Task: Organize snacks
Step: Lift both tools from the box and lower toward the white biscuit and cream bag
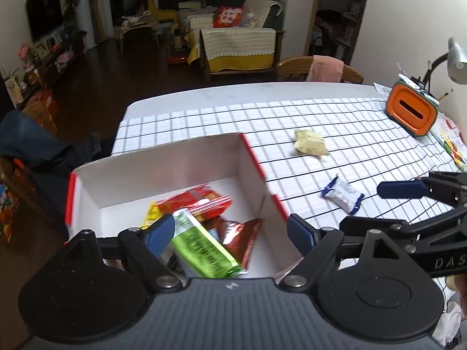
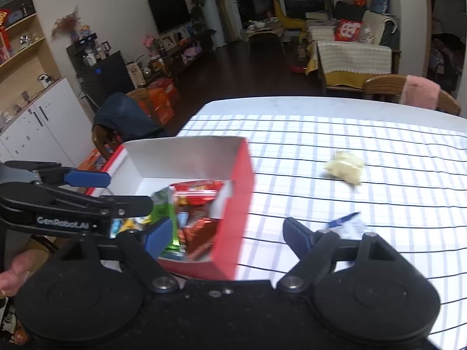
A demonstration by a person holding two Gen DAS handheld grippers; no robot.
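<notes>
Item: red-sided, white-lined open cardboard box (image 1: 163, 157), directly beneath and ahead of the left tongs (image 1: 230, 234), whose jaws stand spread wide with nothing pinched between them; a green foil snack bar (image 1: 204, 248) lies inside beside the left blue fingertip, atop red foil snack packets (image 1: 204, 201). Item: small white-and-blue wrapped snack (image 1: 343, 194), loose on the white grid-checked tablecloth (image 1: 321, 116), just right of the box; its long axis runs slantwise, blue crimped ends at upper left and lower right. It sits just ahead of the right tongs (image 2: 227, 233), close to their right fingertip, jaws likewise spread and empty. Judgement: the right hand is the nearer, and the pick calls for a short shift rightward. Item: crumpled pale yellow wrapped snack (image 1: 310, 143), farther ahead of both tongs, well apart from the box. The left view alone shows the orange slotted container (image 1: 411, 112) at far right and the snack's full outline; the right view blurs that snack (image 2: 347, 224) but shows the box's red outer wall.
</notes>
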